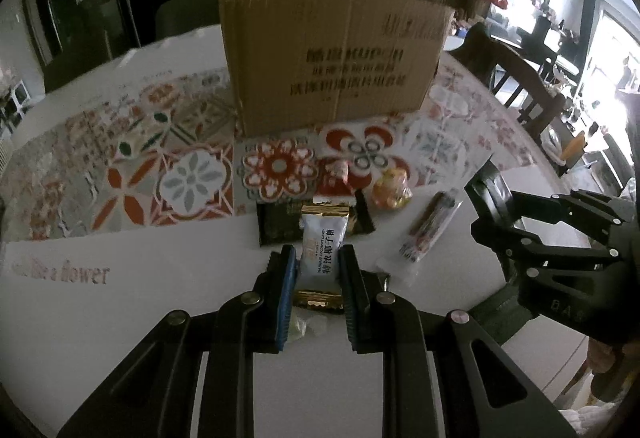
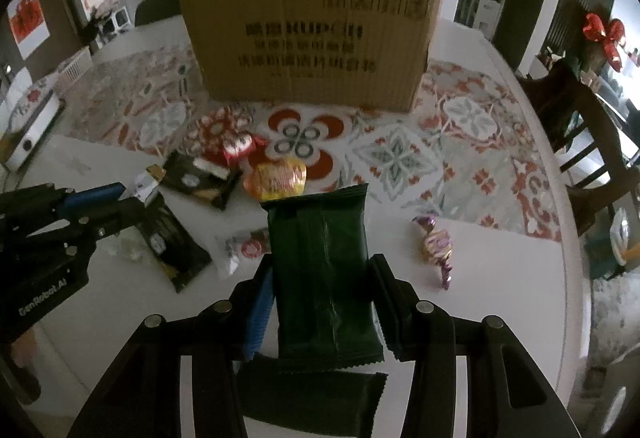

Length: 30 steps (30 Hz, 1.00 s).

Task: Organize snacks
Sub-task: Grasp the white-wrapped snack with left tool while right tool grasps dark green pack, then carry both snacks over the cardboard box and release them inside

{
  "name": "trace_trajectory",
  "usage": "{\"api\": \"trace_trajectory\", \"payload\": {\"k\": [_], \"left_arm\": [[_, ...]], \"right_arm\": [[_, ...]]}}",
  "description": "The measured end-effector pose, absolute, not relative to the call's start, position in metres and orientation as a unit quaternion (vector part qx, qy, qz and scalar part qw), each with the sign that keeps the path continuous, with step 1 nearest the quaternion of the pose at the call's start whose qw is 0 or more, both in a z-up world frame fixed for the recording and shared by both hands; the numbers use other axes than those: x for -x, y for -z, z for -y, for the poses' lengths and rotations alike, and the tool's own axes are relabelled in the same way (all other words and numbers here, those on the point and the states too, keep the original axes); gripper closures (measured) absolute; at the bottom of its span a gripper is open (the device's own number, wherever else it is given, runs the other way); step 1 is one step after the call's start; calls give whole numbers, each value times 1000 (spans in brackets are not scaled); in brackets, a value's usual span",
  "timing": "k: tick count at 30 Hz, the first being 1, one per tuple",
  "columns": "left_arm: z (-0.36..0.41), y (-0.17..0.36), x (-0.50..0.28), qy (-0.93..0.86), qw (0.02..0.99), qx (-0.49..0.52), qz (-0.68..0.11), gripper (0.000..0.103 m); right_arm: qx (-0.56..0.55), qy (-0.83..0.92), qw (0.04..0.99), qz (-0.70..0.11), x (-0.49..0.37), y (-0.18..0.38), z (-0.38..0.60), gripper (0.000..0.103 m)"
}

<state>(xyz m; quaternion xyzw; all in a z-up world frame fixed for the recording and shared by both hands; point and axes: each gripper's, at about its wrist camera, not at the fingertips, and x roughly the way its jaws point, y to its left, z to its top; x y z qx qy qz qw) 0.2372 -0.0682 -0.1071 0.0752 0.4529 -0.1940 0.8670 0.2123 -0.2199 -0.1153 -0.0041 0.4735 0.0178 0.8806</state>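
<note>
Gripping a white-and-gold wrapped coconut candy (image 1: 320, 258) between the left gripper (image 1: 318, 256) fingers; right gripper (image 2: 322, 266) clamped on a dark green foil snack packet (image 2: 324, 278). Beyond both sets of fingertips, an open brown cardboard box (image 1: 332, 54). Only in the right-wrist view: a purple twist-wrapped sweet (image 2: 437, 247), right of the fingers.

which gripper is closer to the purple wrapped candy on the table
Right. The right gripper, shut on a green packet, hangs just left of the purple candy; the left gripper is far off across the snack pile.
</note>
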Motion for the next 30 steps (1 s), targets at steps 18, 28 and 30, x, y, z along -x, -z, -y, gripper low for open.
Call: {"api": "trace_trajectory", "payload": {"k": [18, 28, 30], "left_arm": [[79, 21, -228, 193, 909, -59, -364, 81], [84, -22, -244, 181, 934, -56, -301, 81], [86, -32, -250, 180, 939, -55, -287, 81]], "right_arm": [[-13, -39, 923, -382, -205, 29, 227, 56], [-19, -42, 946, -321, -225, -16, 237, 56], [-18, -43, 949, -311, -230, -23, 238, 56]]}}
